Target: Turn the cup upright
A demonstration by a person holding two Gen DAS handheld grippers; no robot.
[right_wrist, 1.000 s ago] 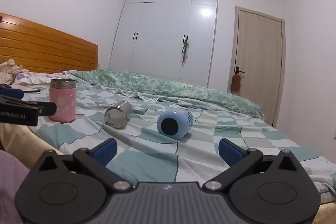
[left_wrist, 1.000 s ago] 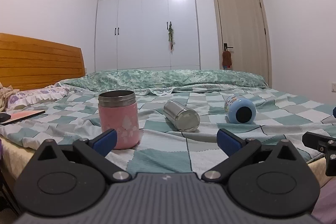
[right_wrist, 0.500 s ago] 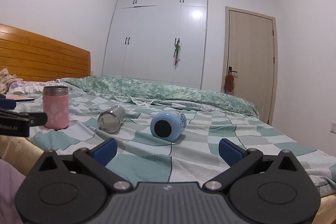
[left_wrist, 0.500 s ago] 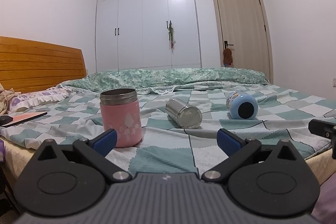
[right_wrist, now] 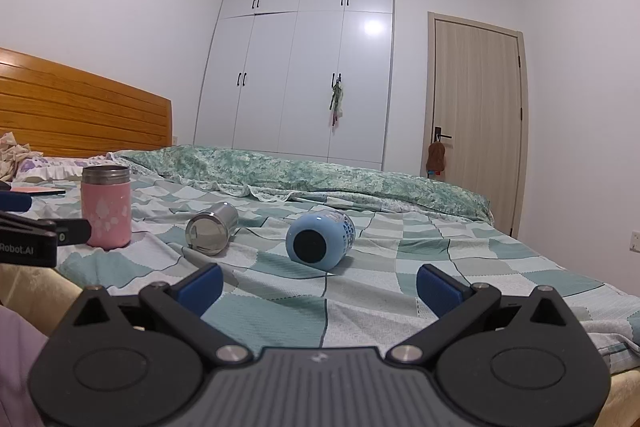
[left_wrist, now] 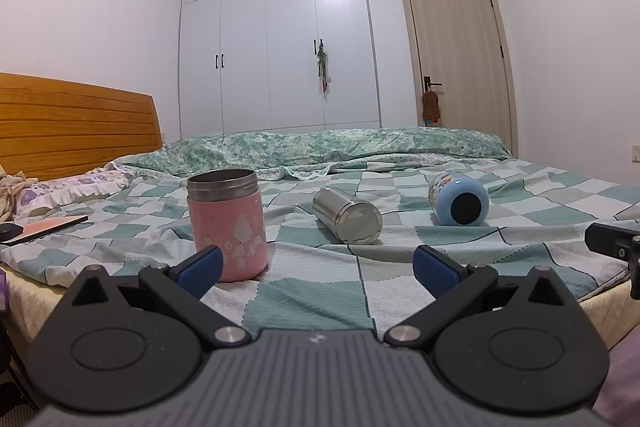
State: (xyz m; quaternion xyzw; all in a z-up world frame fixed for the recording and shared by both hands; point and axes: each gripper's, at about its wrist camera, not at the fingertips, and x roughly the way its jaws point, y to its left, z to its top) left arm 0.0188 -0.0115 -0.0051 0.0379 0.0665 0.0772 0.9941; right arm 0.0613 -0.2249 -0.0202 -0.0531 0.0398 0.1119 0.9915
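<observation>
Cups lie ahead of my wide-spread, empty left gripper (left_wrist: 318, 263) and right gripper (right_wrist: 319, 283) on the checked bedspread (right_wrist: 280, 307): pink cup (left_wrist: 226, 227) upright, steel cup (left_wrist: 347, 215) and blue cup (right_wrist: 321, 239) toppled. Only the left view shows the blue cup's printed side.

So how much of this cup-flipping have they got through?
Done: the pink cup stands upright. In hand: nothing; the left gripper and right gripper are open, short of the cups. Left: the steel cup and blue cup lie on their sides.
</observation>
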